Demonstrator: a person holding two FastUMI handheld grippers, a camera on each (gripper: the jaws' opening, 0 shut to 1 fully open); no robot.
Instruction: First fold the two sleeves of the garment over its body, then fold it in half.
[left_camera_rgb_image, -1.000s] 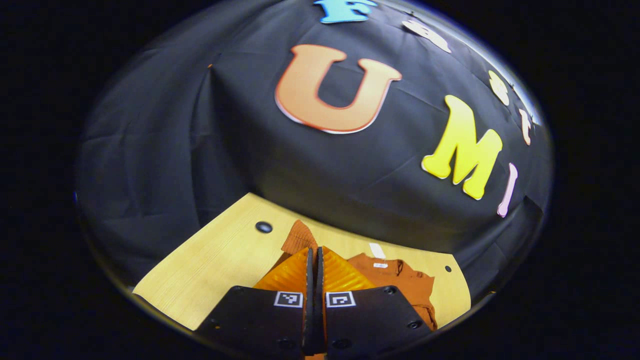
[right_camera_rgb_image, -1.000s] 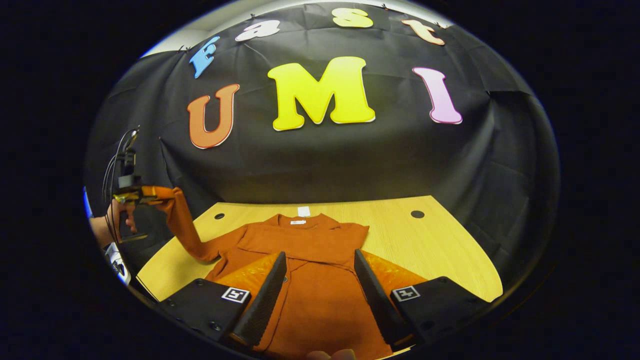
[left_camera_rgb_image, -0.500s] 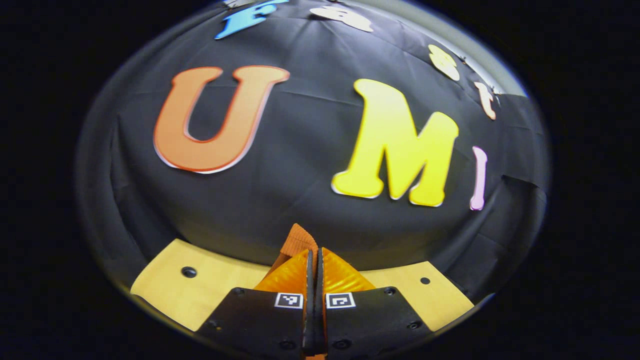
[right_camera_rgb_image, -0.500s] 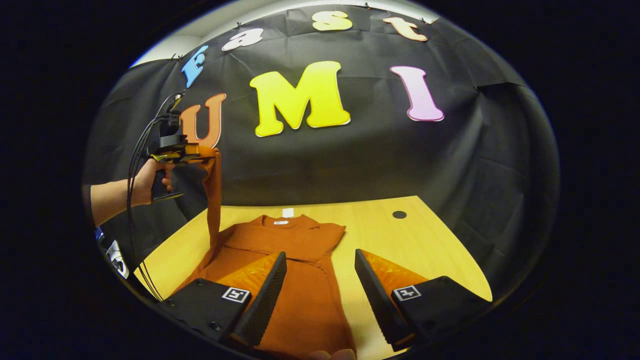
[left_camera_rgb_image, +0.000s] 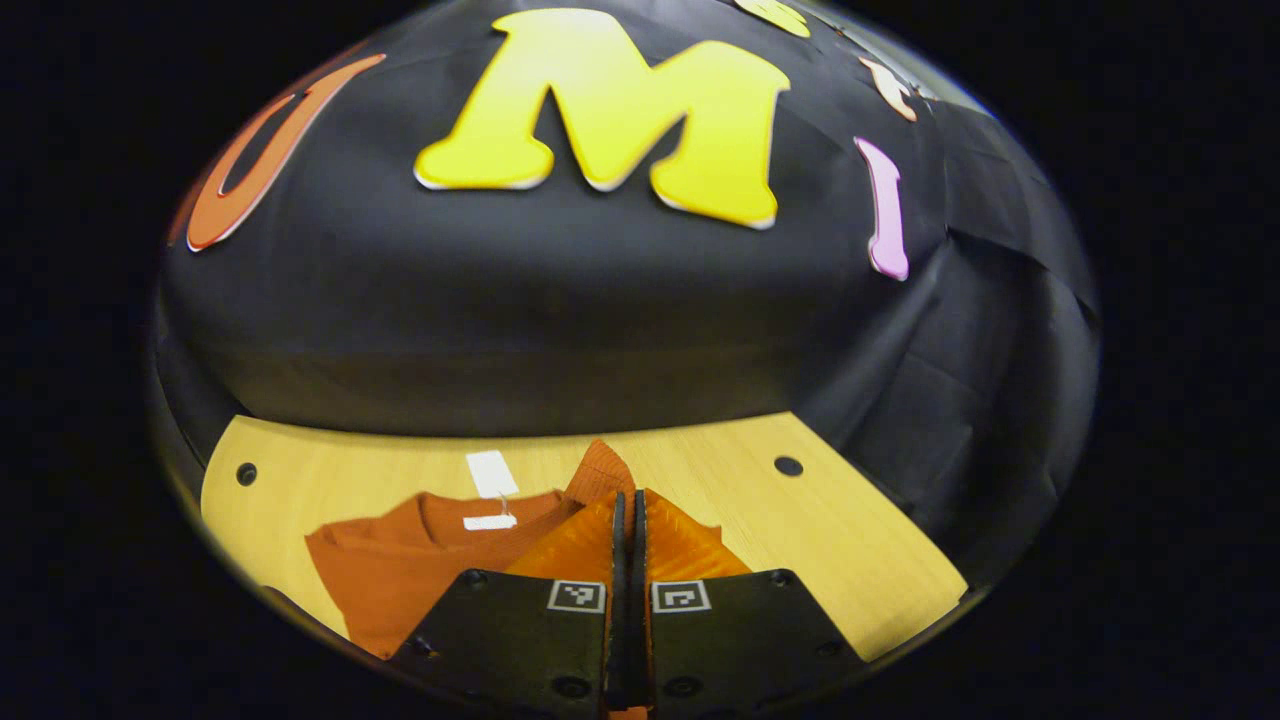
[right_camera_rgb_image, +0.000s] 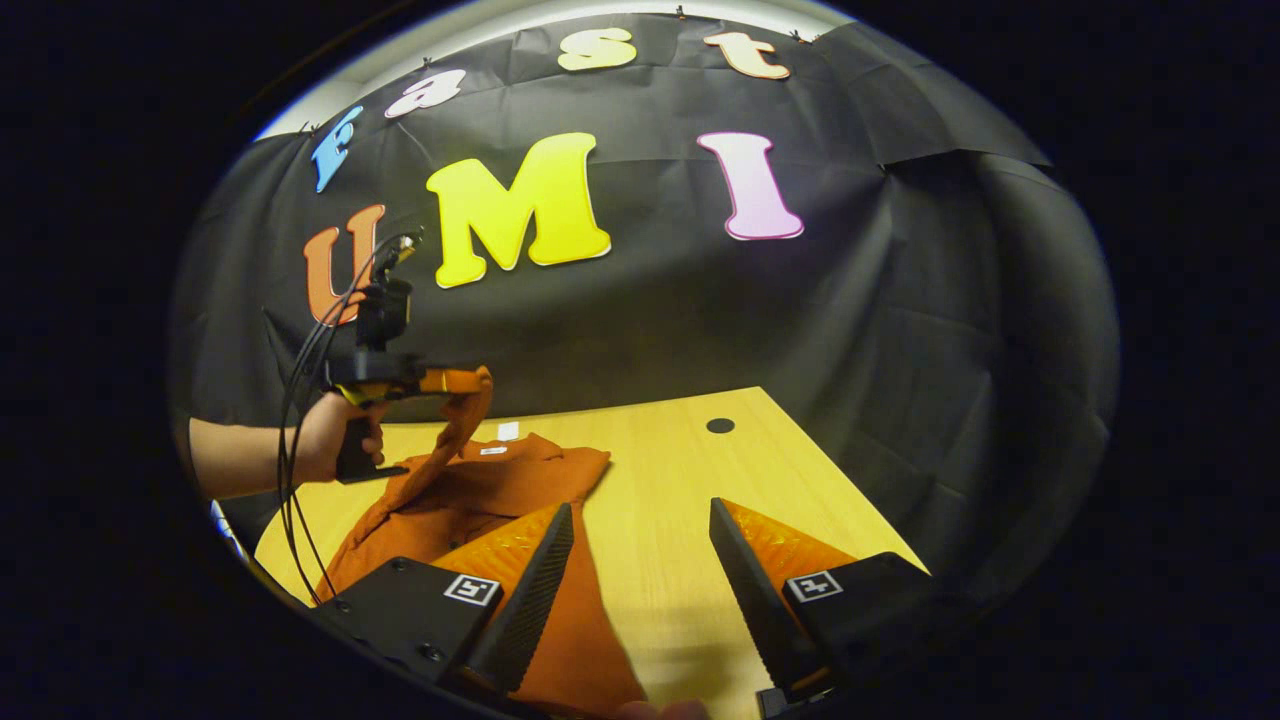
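A rust-orange long-sleeved garment (right_camera_rgb_image: 480, 490) lies on the wooden table (right_camera_rgb_image: 660, 480), collar toward the back wall. My left gripper (left_camera_rgb_image: 630, 500) is shut on the cuff of one sleeve (left_camera_rgb_image: 600, 470), which sticks up past its fingertips. In the right gripper view that left gripper (right_camera_rgb_image: 445, 380) hangs above the garment's collar, a hand (right_camera_rgb_image: 330, 450) holding it, with the sleeve (right_camera_rgb_image: 440, 450) draping down to the body. My right gripper (right_camera_rgb_image: 640, 520) stands open above the table beside the garment's right edge, with nothing between its fingers.
A white tag (left_camera_rgb_image: 490, 472) lies on the table behind the collar. Small dark holes (right_camera_rgb_image: 720, 425) dot the tabletop near its back edge. Bare wood stretches to the right of the garment. Black cables (right_camera_rgb_image: 300, 380) trail from the left gripper.
The left gripper has carried the sleeve cuff rightward and lower, over the garment's body. The right gripper has shifted right, off the garment, and stayed open.
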